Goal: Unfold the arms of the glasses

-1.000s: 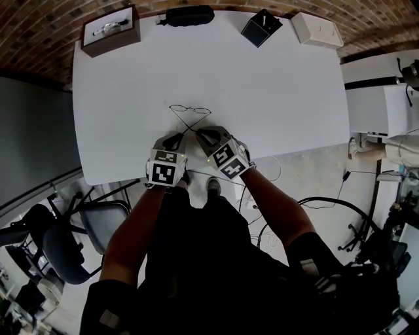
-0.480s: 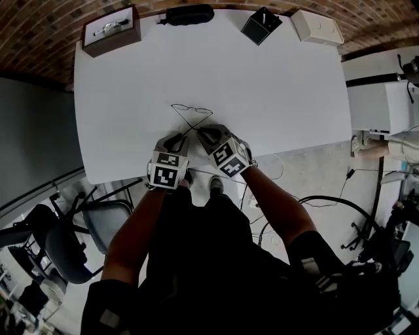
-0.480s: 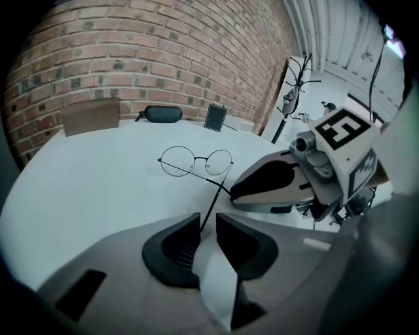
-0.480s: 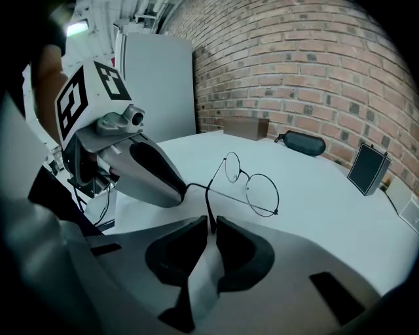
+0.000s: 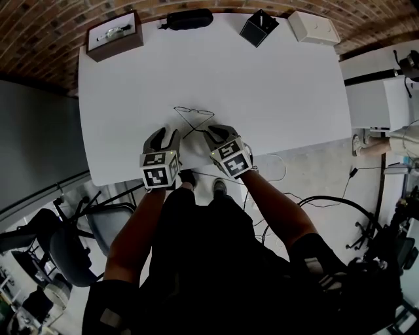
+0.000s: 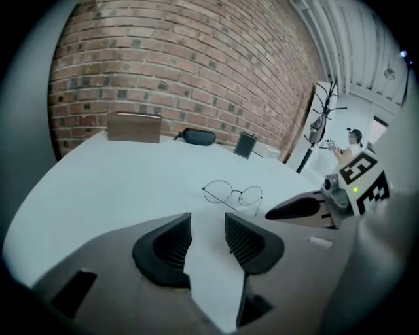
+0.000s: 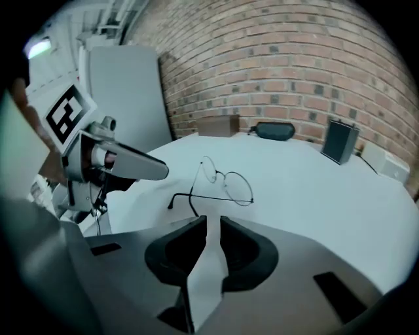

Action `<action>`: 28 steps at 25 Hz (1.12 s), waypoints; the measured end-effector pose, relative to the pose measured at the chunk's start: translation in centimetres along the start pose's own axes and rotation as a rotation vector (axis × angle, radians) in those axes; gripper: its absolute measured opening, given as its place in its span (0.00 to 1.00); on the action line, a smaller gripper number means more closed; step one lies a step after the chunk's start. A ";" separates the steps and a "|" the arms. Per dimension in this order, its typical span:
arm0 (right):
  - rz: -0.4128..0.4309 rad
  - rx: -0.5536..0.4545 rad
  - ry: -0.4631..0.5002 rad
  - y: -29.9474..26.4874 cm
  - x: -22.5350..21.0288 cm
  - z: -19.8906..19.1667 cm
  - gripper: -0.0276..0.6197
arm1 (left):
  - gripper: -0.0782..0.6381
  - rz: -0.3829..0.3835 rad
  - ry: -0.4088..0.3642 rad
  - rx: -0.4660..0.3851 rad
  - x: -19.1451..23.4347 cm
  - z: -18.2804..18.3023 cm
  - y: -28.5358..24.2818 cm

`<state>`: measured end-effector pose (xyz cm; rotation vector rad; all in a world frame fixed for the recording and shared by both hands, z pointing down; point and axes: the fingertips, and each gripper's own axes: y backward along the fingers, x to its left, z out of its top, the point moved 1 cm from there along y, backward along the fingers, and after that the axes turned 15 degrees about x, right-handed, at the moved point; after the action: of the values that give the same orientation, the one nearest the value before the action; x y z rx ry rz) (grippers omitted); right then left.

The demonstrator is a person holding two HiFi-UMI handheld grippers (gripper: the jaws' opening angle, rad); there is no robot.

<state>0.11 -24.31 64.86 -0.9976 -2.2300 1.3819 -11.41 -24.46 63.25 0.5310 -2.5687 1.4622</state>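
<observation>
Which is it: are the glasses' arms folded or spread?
Half spread. Both arms of the glasses stand away from the lenses but cross each other over the white table.

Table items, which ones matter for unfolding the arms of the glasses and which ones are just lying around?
For the job:
- glasses

Just lying about, along the far edge:
- brown box
- black case
- black container
- white box

We find bare table (image 5: 281, 91) left, right and beyond the glasses (image 5: 194, 112); only its far edge is crowded, by a wooden box (image 5: 114, 33), black case (image 5: 188, 18), black holder (image 5: 260, 28) and white box (image 5: 314, 28).
</observation>
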 end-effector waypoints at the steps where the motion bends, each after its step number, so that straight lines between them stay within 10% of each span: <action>1: -0.016 -0.004 -0.072 0.3 -0.5 0.2 0.09 | 0.32 0.005 0.012 -0.012 0.2 0.7 0.1; 13: 0.049 -0.019 -0.557 1.3 -0.7 2.2 0.21 | 0.33 -0.013 0.057 0.013 -1.6 4.0 -2.4; 28: 0.014 0.006 -0.638 -0.1 -1.7 2.1 0.24 | 0.35 -0.002 -0.066 0.127 -1.7 3.5 -4.9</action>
<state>-0.06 -26.91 64.10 -0.6187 -2.6423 1.9144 -7.89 -29.30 64.88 0.6077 -2.5345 1.6427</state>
